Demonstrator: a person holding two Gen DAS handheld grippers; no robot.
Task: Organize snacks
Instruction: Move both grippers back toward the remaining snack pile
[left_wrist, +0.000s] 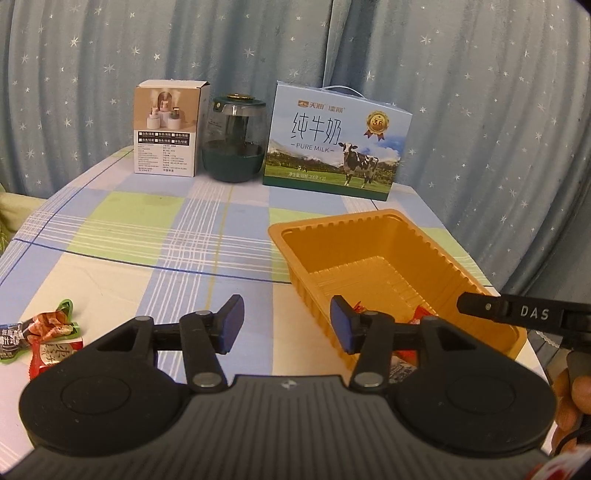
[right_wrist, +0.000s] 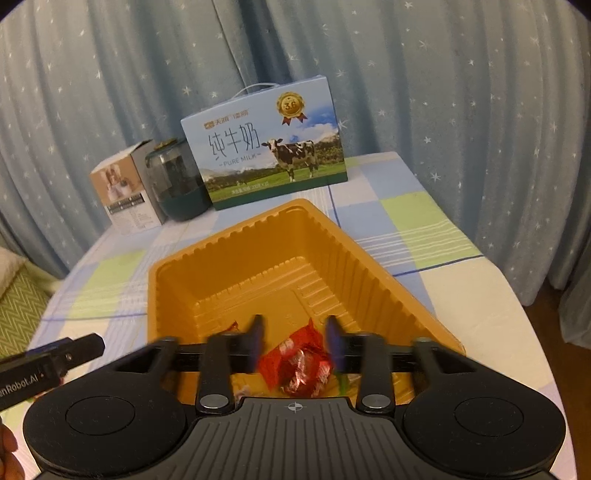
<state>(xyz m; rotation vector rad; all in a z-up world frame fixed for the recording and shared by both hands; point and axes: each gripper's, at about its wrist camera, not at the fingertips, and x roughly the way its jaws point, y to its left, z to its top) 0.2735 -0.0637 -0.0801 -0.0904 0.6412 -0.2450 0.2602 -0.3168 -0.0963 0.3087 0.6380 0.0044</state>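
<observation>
With my right gripper (right_wrist: 295, 338) over the orange tray (right_wrist: 388, 266), fingers spread and blurred around a red snack (right_wrist: 299, 369) lying inside, and my left gripper (left_wrist: 286, 325) spread empty, I'd lift clear gently, then fetch the wrapped snacks (left_wrist: 44, 339) on the tabletop (left_wrist: 147, 236).

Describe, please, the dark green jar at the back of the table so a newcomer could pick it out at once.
Look along the table's far edge, by the starry curtain. Between the white product box and the blue milk carton stands the jar: the only rounded item there, with clear glass walls, a dark green base and a gold-topped lid.
</observation>
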